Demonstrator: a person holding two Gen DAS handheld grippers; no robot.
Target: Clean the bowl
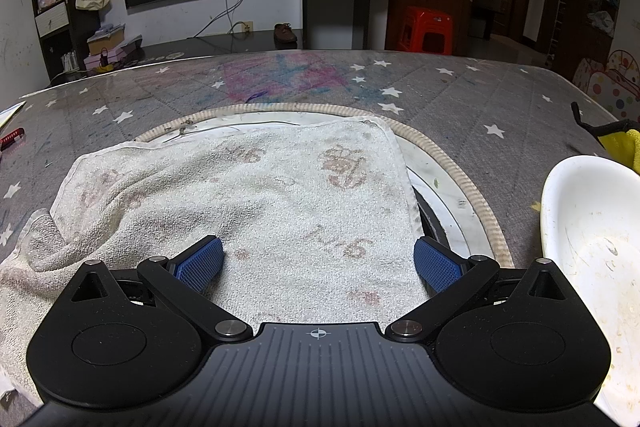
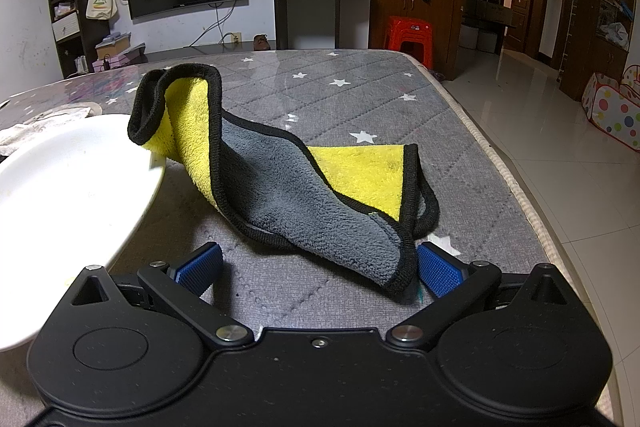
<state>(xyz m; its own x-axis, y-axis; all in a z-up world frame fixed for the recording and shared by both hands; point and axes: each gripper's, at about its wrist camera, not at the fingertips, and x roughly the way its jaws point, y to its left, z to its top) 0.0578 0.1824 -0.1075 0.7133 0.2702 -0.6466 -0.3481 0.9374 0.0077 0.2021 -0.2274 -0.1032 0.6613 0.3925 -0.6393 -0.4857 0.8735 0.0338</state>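
A white bowl (image 1: 592, 247) with food stains lies on the grey star-patterned table at the right of the left wrist view; it also shows at the left of the right wrist view (image 2: 68, 187). My left gripper (image 1: 319, 261) is open, low over a stained white towel (image 1: 248, 195). My right gripper (image 2: 320, 265) is open; a yellow and grey cloth (image 2: 292, 187) with black trim lies crumpled just ahead, its near corner between the fingers. One end of the cloth rests on the bowl's rim.
The white towel covers part of a round turntable with a rope-like rim (image 1: 452, 163). A red pen (image 1: 12, 138) lies at the far left. The table's right edge (image 2: 516, 183) drops to a tiled floor. A TV and shelves stand behind.
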